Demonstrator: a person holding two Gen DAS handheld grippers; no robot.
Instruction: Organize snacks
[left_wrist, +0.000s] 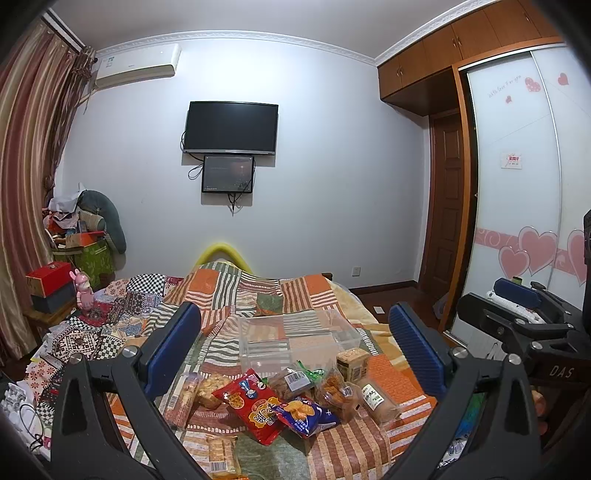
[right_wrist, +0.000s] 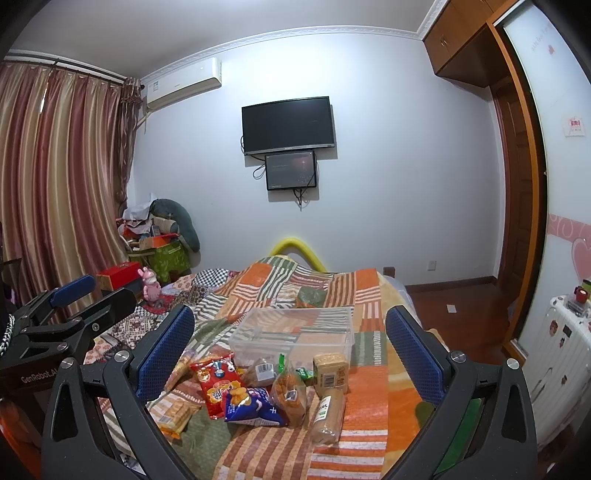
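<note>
Several snack packs lie on the patchwork bedspread (left_wrist: 332, 454) in front of a clear plastic box (left_wrist: 299, 341); the box also shows in the right wrist view (right_wrist: 291, 336). Among them are a red bag (left_wrist: 251, 406), a blue bag (left_wrist: 306, 411), a clear bag of orange pieces (right_wrist: 290, 393), a tan carton (right_wrist: 330, 373) and a long wrapped cake (right_wrist: 328, 415). My left gripper (left_wrist: 295, 350) is open and empty above the pile. My right gripper (right_wrist: 291, 354) is open and empty, held beside it, over the same pile.
A biscuit pack (right_wrist: 173, 413) lies left of the pile. Boxes and a pink toy (left_wrist: 84, 293) stand on the left by the curtain. A wardrobe (left_wrist: 517, 177) and a white suitcase (right_wrist: 561, 362) stand on the right. A TV (left_wrist: 231, 127) hangs on the far wall.
</note>
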